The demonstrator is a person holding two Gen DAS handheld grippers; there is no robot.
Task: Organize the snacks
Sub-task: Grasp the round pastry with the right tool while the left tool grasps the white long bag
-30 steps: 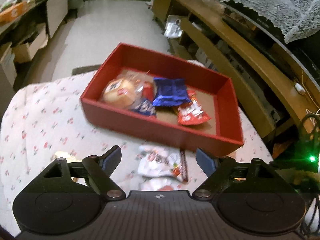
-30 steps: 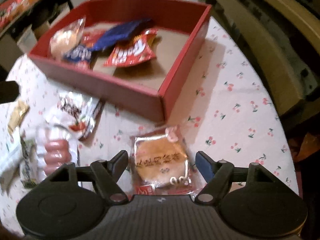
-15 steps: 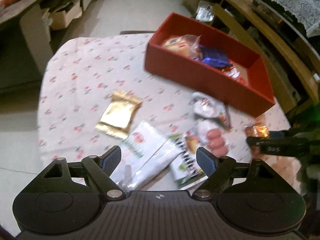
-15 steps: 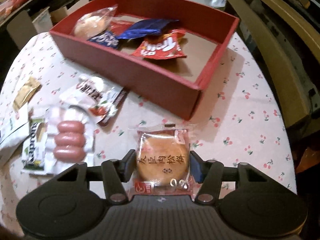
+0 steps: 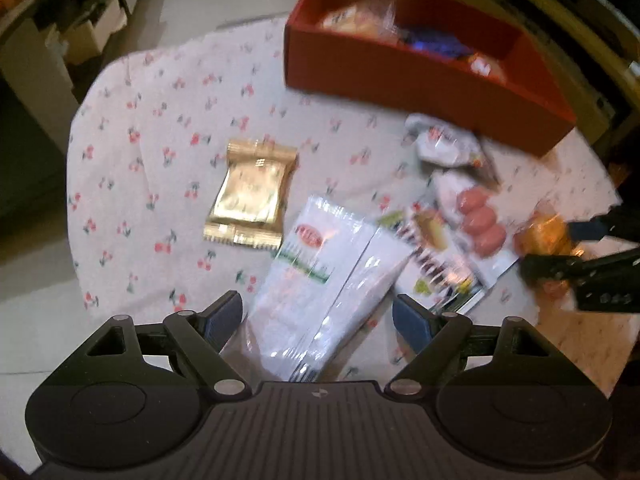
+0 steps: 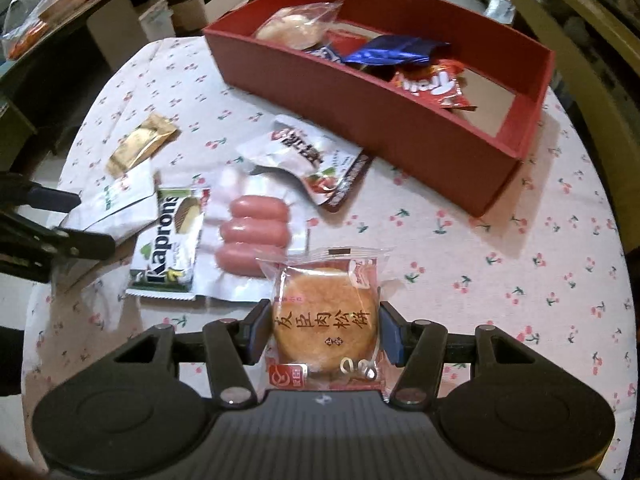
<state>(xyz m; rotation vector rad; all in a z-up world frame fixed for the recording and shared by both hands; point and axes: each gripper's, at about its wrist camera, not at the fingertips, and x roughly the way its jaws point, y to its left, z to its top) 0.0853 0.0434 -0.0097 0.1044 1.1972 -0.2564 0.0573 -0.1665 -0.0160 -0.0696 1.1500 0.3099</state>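
My right gripper [image 6: 325, 334] is shut on a wrapped round pastry [image 6: 325, 330] and holds it over the cherry-print tablecloth. A red box [image 6: 420, 128] behind it holds several snack packs. My left gripper [image 5: 318, 318] is open, its fingers on either side of a white pouch [image 5: 316, 280] at the table's near edge. A gold sachet [image 5: 250, 194], a Kaprons wafer pack [image 6: 170, 240], a sausage pack [image 6: 254, 236] and a white-red pouch [image 6: 308, 156] lie loose on the cloth. The red box [image 5: 400, 76] and the right gripper with the pastry [image 5: 548, 232] show in the left wrist view.
The round table's edge [image 6: 624, 280] curves close on the right. A wooden bench [image 6: 580, 12] runs behind the box. Shelves with cardboard boxes [image 5: 88, 36] stand at the far left across the floor.
My left gripper has swung from the red box to the white pouch at the table's near edge. My right gripper has closed on the pastry and lifted it slightly.
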